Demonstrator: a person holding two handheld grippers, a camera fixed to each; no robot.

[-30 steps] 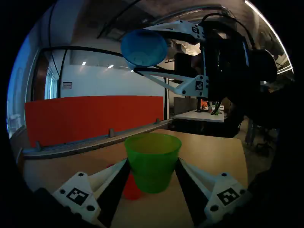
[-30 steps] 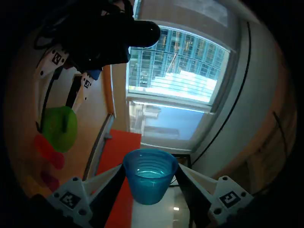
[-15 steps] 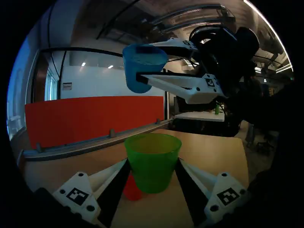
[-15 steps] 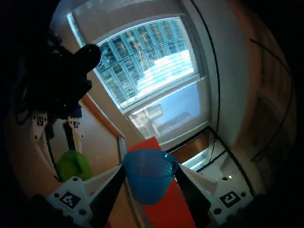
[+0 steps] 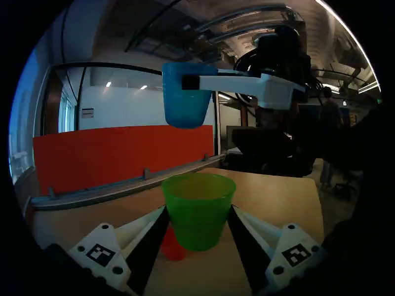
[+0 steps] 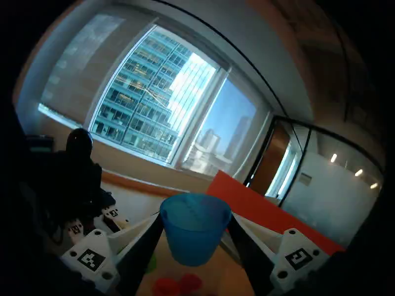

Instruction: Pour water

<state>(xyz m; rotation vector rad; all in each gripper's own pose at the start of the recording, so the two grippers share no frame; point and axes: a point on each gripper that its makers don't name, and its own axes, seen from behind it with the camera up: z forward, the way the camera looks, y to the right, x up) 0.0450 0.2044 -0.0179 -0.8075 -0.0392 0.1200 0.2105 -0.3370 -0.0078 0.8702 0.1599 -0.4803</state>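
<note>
**Left jaws.** My left gripper (image 5: 197,224) is clamped on the green cup (image 5: 199,209), with one finger pressed against each side of its wall. The green cup is upright, mouth facing up, over the wooden table (image 5: 281,195). I cannot tell whether its base touches the table.

**Right jaws.** My right gripper (image 6: 195,229) grasps the blue cup (image 6: 195,237), with both fingers against its sides. In the left gripper view, the blue cup hangs well above the green cup and slightly to its left. It is upright with its rim level, and it is clear of the green cup's rim. I cannot make out water in either cup.

**Surroundings.**
- A red cup (image 5: 173,245) sits just behind the green cup at its lower left, partly hidden by it.
- An orange partition (image 5: 118,153) runs along the far table edge, beyond the green cup.
- In the right gripper view, a large window (image 6: 153,113) stands far beyond the green cup, past the table.
</note>
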